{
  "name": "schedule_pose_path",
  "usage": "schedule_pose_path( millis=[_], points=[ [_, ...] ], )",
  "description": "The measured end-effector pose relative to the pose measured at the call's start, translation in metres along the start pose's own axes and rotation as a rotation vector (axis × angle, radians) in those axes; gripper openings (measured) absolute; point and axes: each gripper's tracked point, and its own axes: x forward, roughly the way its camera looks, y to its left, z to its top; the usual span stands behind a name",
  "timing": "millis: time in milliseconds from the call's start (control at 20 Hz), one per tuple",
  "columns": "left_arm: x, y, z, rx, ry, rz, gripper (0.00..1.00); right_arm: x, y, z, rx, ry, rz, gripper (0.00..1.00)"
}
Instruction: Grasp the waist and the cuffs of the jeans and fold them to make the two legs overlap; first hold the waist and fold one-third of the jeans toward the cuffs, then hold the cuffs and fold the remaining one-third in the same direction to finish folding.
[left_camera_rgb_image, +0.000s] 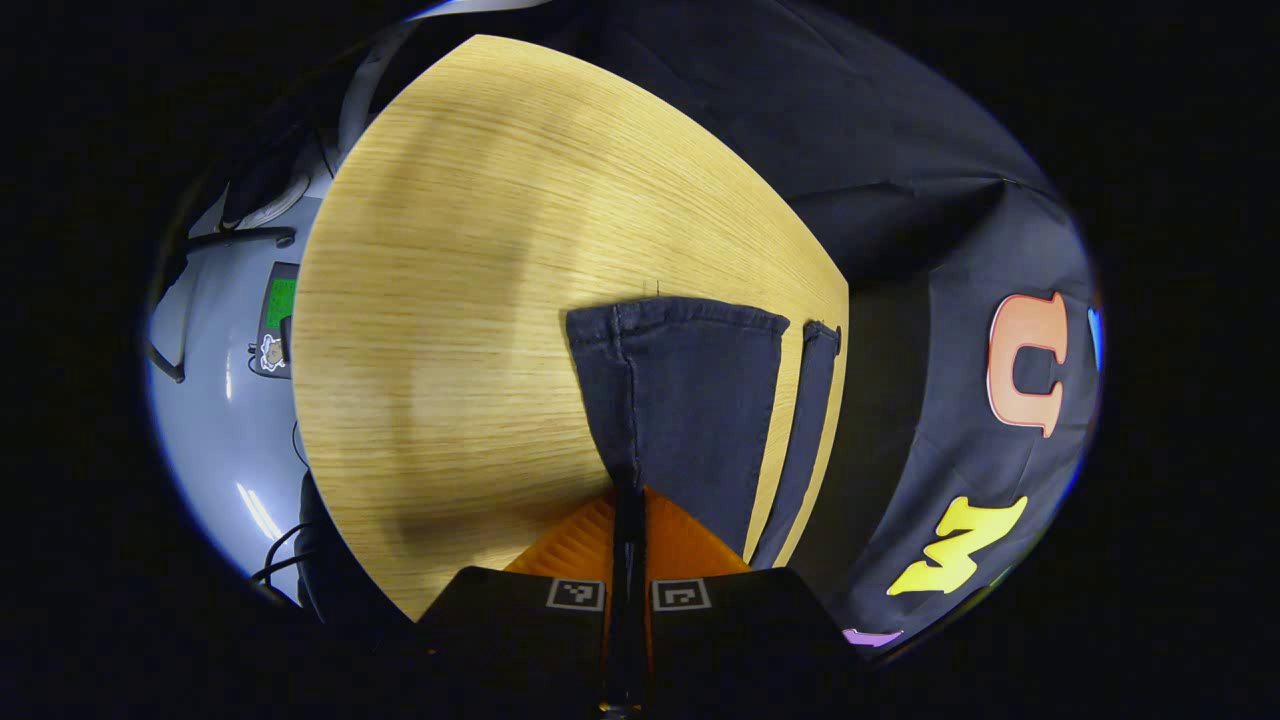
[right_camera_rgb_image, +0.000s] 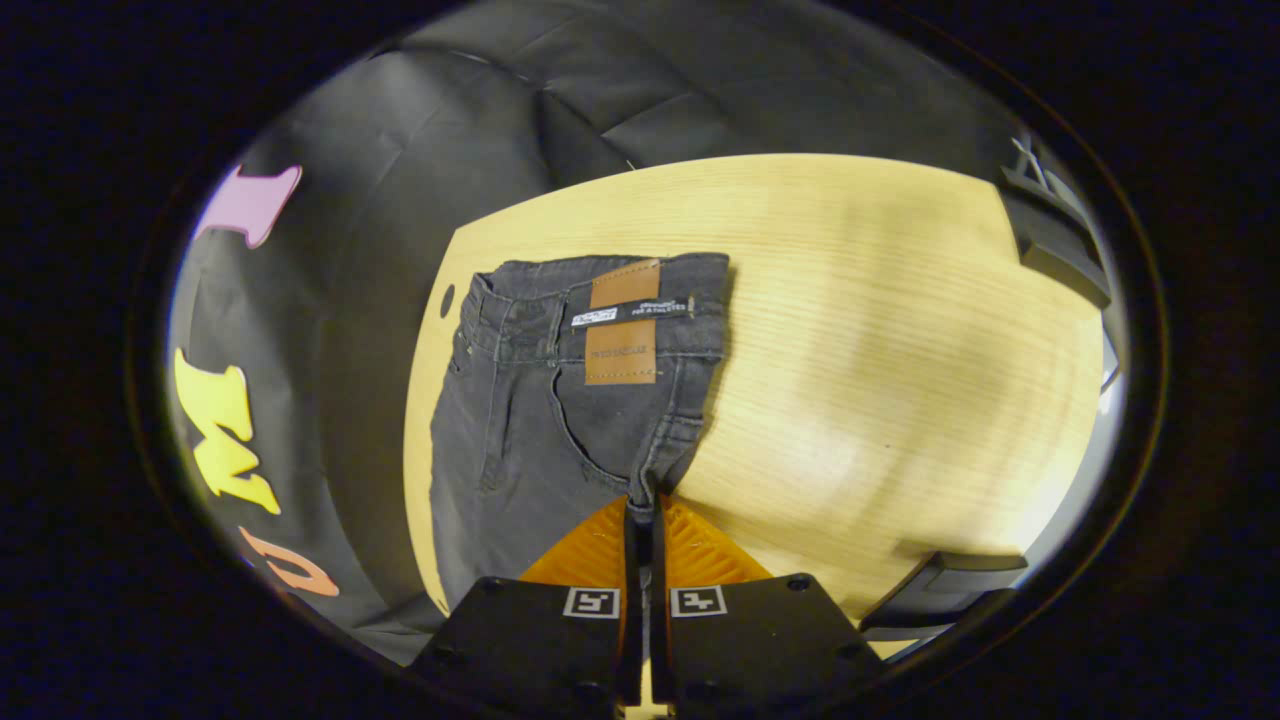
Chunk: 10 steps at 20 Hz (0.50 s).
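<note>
One pair of dark jeans (right_camera_rgb_image: 560, 400) is lying flat on the one wooden table (right_camera_rgb_image: 880, 330), close to the table edge that runs along the black booth wall (left_camera_rgb_image: 900, 150). In the right gripper view the waist is sitting at the far end, its waistband (right_camera_rgb_image: 600, 300) running across the frame with a brown leather patch (right_camera_rgb_image: 622, 322) on it, and the garment's long axis is stretching from that waist straight back toward the camera. In the left gripper view the opposite end is showing: two cuffs are lying at the far end, the wide leg's cuff (left_camera_rgb_image: 680, 315) and, just beside it with a strip of table between, the narrow edge of the second leg's cuff (left_camera_rgb_image: 822, 335). There too the legs are running lengthwise from the cuffs back toward the camera.

The left gripper (left_camera_rgb_image: 628, 505) is pinching the near edge of the wide leg, its two jaws pressed close with a fold of denim standing between them. The right gripper (right_camera_rgb_image: 642, 510) is doing likewise at the inner edge of the fabric below the crotch seam, jaws drawn nearly together on the cloth. Beyond the table's far side in the left gripper view, a pale floor (left_camera_rgb_image: 225, 400) with dark cables (left_camera_rgb_image: 275, 555) is showing.
</note>
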Motion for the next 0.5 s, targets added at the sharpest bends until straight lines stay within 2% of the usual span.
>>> schedule_pose_path(
  millis=[250,350,450,500],
  points=[
    [-0.015,-0.021,-0.001,-0.024,0.000,-0.018,0.04,-0.036,0.041,0.007,-0.083,-0.028,0.104,0.04],
    [-0.020,-0.051,0.003,-0.012,-0.003,-0.064,0.04,-0.047,0.076,0.011,-0.105,-0.034,0.161,0.00],
    [-0.018,-0.089,0.009,-0.004,0.001,-0.115,0.03,-0.051,0.112,0.015,-0.110,-0.033,0.223,0.04],
    [-0.014,-0.108,0.012,0.007,0.006,-0.142,0.03,-0.050,0.131,0.017,-0.115,-0.028,0.252,0.00]
  ],
)
